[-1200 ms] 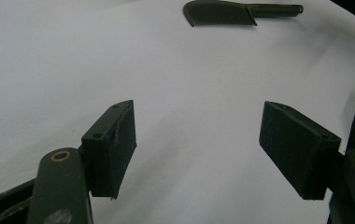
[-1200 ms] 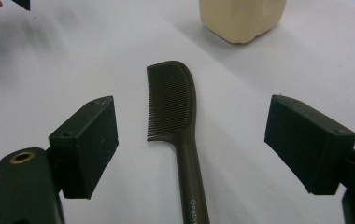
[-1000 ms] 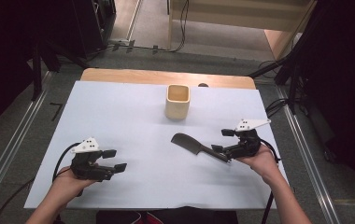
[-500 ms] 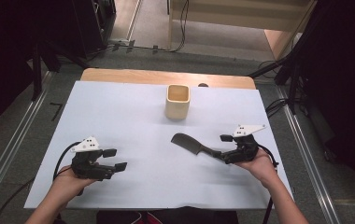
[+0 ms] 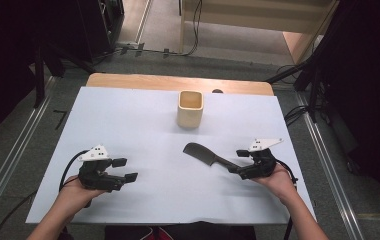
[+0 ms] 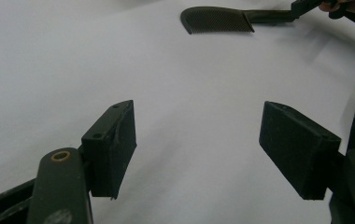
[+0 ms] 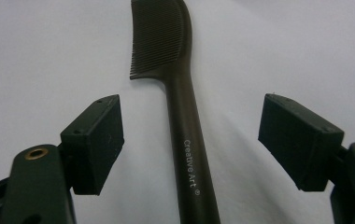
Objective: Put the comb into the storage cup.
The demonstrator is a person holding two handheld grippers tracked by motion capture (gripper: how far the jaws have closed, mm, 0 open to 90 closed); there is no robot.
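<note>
A black comb lies flat on the white sheet, right of centre, with its teeth end toward the middle. In the right gripper view its handle, printed "Creative Art", runs up between my jaws. My right gripper is open around the end of that handle, and both pads stand clear of it. At the near left my left gripper is open on bare sheet with nothing between its jaws. The left gripper view has the comb far off at the top.
A cream square cup stands upright at the back centre of the white sheet. A wooden table edge runs behind it. Cables trail from both grippers toward the near edge.
My right gripper has shifted slightly toward the near edge at the comb's handle. The comb and the left gripper have stayed put.
</note>
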